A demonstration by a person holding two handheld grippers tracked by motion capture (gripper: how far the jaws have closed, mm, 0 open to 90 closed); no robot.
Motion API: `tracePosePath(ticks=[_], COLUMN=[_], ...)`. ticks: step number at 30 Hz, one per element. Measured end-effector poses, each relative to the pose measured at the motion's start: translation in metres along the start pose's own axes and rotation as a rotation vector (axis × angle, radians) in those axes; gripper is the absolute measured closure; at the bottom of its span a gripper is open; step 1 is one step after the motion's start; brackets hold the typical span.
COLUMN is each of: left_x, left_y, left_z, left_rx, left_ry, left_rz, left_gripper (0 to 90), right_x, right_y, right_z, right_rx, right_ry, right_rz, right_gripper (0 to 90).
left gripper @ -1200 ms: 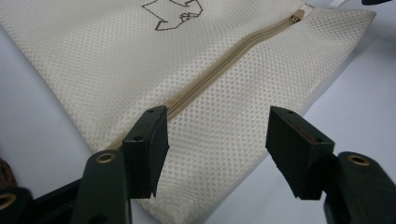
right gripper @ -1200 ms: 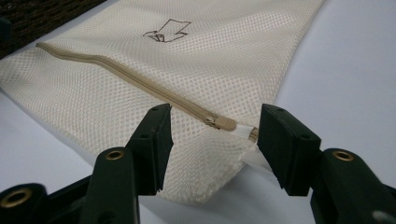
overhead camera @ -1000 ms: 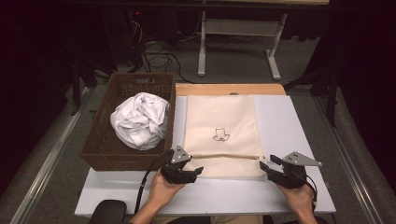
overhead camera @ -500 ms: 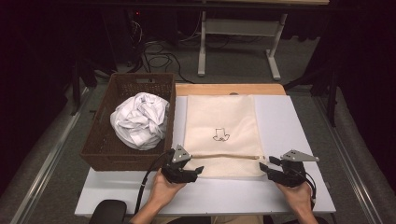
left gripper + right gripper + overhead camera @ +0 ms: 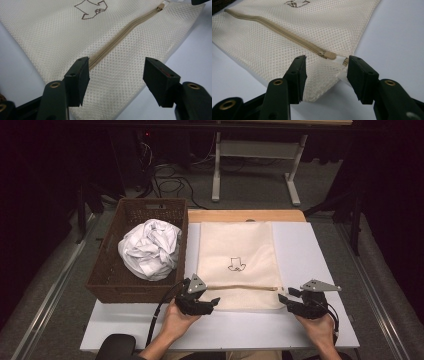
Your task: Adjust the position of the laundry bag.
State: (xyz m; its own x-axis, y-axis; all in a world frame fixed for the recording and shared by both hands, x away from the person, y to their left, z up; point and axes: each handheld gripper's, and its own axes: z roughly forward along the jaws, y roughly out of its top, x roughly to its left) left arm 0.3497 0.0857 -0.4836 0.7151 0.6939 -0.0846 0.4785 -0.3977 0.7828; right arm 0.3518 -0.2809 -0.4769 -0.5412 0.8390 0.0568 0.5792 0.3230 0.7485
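A cream mesh laundry bag (image 5: 235,245) with a small dark emblem lies flat on the white table (image 5: 310,250). Its tan zipper (image 5: 242,287) runs across the near end and is closed, with the pull (image 5: 328,55) at the right end. My left gripper (image 5: 212,301) is at the bag's near-left corner. Its jaws stand open (image 5: 116,67) over the mesh, with the zipper's left end (image 5: 100,56) beside one jaw. My right gripper (image 5: 282,297) is at the near-right corner, open (image 5: 327,63), straddling the bag's corner just short of the zipper pull.
A brown wicker basket (image 5: 102,270) stands left of the bag, holding a crumpled white cloth (image 5: 150,249). A wooden strip (image 5: 245,215) borders the table's far edge. Beyond it are a dark floor, cables and a white frame (image 5: 250,150).
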Motion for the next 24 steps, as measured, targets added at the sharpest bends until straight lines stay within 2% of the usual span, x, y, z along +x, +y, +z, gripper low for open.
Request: tracePosePath(ticks=[9, 15, 18, 24], left_x=[0.000, -0.001, 0.000, 0.005], left_y=[0.002, 0.009, 0.011, 0.012], left_z=[0.006, 0.012, 0.018, 0.032], left_rx=[0.014, 0.023, 0.037, 0.095], left_ry=[0.008, 0.020, 0.027, 0.057], left_rz=[-0.005, -0.003, -0.019, -0.061], left_gripper=[38.9, 38.9, 38.4, 38.1], right_x=[-0.003, -0.006, -0.006, -0.011], right_y=[0.002, 0.008, 0.012, 0.020], right_z=[-0.001, 0.006, 0.010, 0.022], right_rx=[-0.009, 0.021, 0.039, 0.077], right_ry=[-0.003, -0.001, -0.012, -0.044], right_rz=[0.012, 0.024, 0.027, 0.026], right_gripper=[53.0, 57.7, 57.7, 57.3])
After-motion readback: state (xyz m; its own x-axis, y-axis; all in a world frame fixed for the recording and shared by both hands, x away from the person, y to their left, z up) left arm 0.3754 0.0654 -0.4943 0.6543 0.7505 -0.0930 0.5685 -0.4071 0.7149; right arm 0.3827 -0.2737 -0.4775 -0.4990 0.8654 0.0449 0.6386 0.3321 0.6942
